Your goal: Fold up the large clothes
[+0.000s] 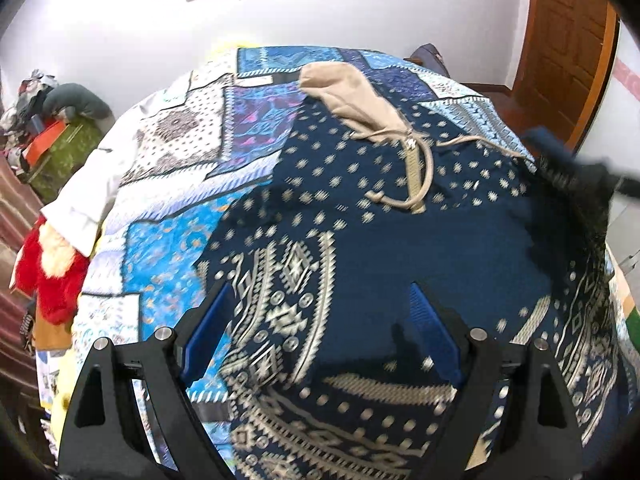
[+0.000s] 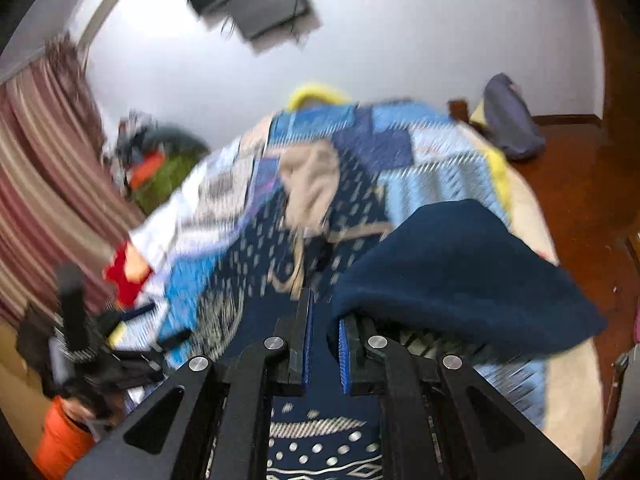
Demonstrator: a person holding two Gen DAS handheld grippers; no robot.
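Right wrist view: right gripper (image 2: pixel 324 344) clenched on navy patterned garment (image 2: pixel 460 264); left gripper (image 1: pixel 320 332) released above it.

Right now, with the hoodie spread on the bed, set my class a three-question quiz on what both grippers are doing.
1. True or false: the left gripper is open over the hoodie.
2. What does the right gripper hold? A) the drawstring B) a fold of the hoodie C) nothing
3. What colour is the hood lining?

Key: 1 true; 2 B; 3 beige.
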